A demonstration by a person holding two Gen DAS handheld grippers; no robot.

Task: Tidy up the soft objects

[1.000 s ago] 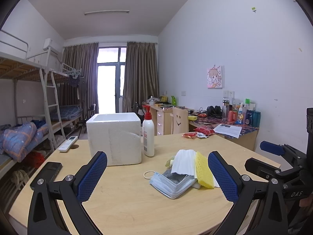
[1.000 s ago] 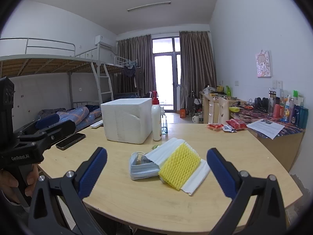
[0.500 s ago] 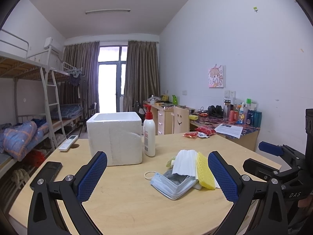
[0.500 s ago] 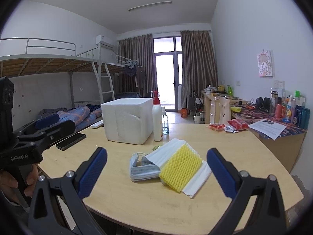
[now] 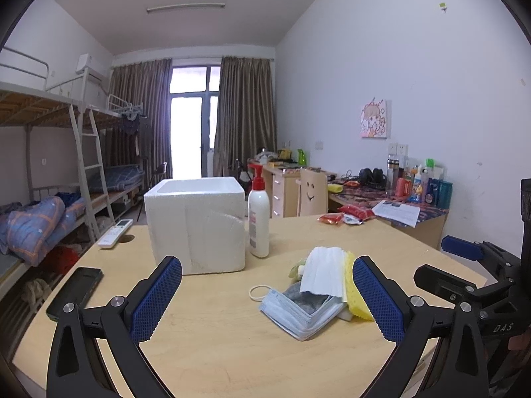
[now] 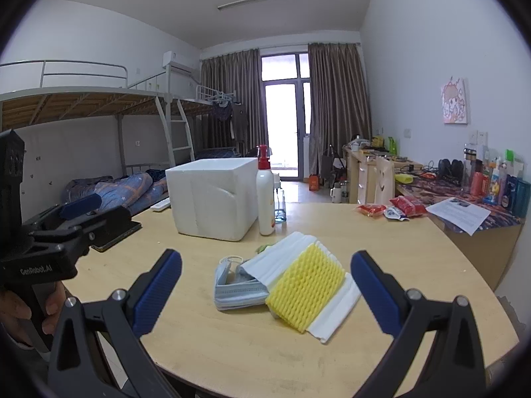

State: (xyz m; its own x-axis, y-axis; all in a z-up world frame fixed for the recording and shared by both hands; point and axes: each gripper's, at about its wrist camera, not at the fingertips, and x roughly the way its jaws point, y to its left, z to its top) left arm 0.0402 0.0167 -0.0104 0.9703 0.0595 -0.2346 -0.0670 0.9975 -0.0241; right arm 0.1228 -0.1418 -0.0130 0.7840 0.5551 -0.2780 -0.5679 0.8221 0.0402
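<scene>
A pile of soft things lies mid-table: a stack of blue face masks (image 5: 295, 311) (image 6: 237, 290), a white foam sheet (image 5: 323, 270) (image 6: 278, 262) and a yellow foam net (image 5: 353, 297) (image 6: 307, 290) on top. Behind it stands a white foam box (image 5: 195, 225) (image 6: 212, 195), open at the top. My left gripper (image 5: 265, 301) is open, held above the table just short of the pile. My right gripper (image 6: 265, 293) is open too, facing the pile from the near edge. Neither holds anything.
A white pump bottle (image 5: 259, 219) (image 6: 265, 199) stands right of the box. A phone (image 5: 76, 292) and a remote (image 5: 114, 229) lie at the table's left. Red snack packets (image 6: 393, 207) sit at the far right. A hand (image 6: 20, 315) grips the left tool.
Both views shift slightly; the pile sits a little nearer the left gripper's right finger. Both grippers stay open and nothing on the table has moved.
</scene>
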